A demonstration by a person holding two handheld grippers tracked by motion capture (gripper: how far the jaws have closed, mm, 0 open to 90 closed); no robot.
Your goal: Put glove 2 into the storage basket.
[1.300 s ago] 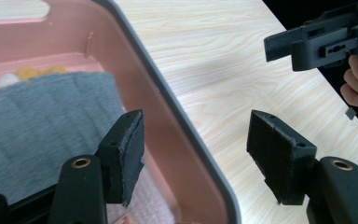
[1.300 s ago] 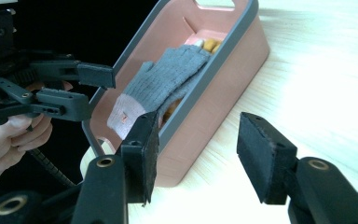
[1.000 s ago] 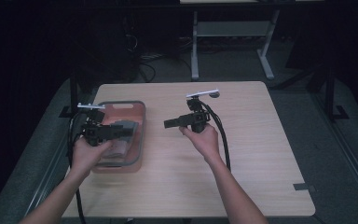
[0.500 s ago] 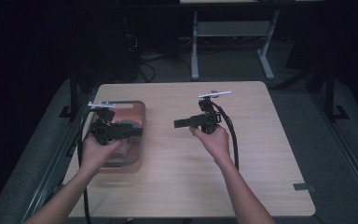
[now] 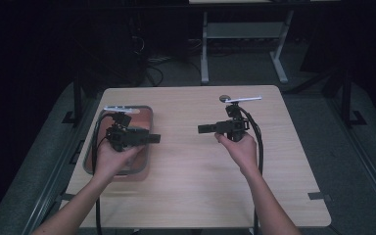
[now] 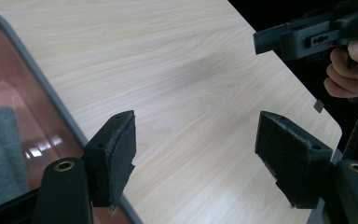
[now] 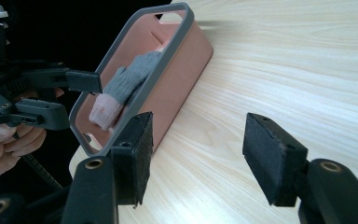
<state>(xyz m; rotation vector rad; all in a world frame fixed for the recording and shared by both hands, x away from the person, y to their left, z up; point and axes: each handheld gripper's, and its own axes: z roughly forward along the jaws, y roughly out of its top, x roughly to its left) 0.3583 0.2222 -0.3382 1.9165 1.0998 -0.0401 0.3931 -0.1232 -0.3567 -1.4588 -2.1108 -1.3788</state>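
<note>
left tool (image 5: 154, 139): jaws apart, just been opening, nothing between | right tool (image 5: 201, 129): jaws apart, holds nothing | sock (image 7: 128, 86): lies lengthwise in pink bin (image 5: 144, 113) at counter (image 5: 196, 196) left edge, under left hand, nearer left tool

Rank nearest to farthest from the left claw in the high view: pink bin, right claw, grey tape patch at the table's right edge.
1. pink bin: directly beneath the left claw, on the table's left side.
2. right claw: across the bare middle of the table, pointing back toward the left one.
3. grey tape patch: on the near right edge, well past the right hand.
</note>
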